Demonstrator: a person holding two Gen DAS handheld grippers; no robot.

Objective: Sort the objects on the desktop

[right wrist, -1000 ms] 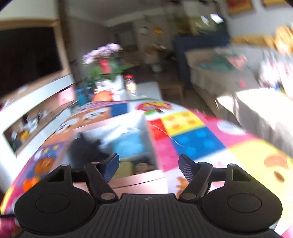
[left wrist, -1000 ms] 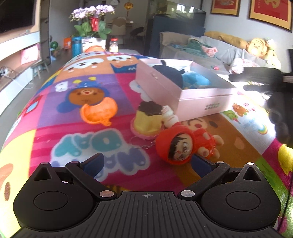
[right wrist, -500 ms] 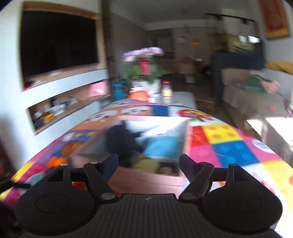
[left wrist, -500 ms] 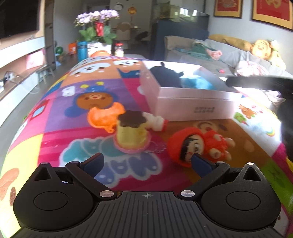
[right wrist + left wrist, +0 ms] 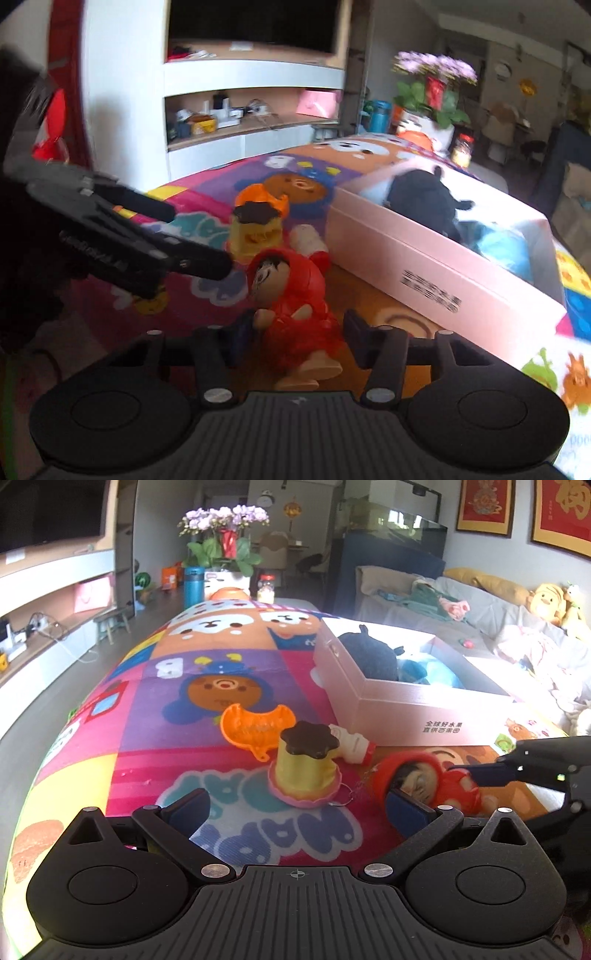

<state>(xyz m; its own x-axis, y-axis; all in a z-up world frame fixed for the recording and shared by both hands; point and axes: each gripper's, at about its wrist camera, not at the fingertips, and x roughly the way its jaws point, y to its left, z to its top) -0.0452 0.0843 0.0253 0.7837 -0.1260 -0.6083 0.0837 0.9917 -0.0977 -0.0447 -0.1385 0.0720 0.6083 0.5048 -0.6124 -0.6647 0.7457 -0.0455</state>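
Doll [image 5: 291,291] in red lies on the cartoon mat [image 5: 122,775], near its front edge, just in front of the pink box [image 5: 417,705]. Right gripper [image 5: 295,338] is closing w/ doll's body between its fingers; can't tell if pads touch yet. Left gripper [image 5: 303,808] hangs wide open, empty, above the yellow cup toy [image 5: 303,768]; orange toy [image 5: 255,727] just behind.

Right gripper [image 5: 476,775] closing around red doll [image 5: 424,781] (beside pink box [image 5: 417,705]); left gripper [image 5: 295,808] spread wide.
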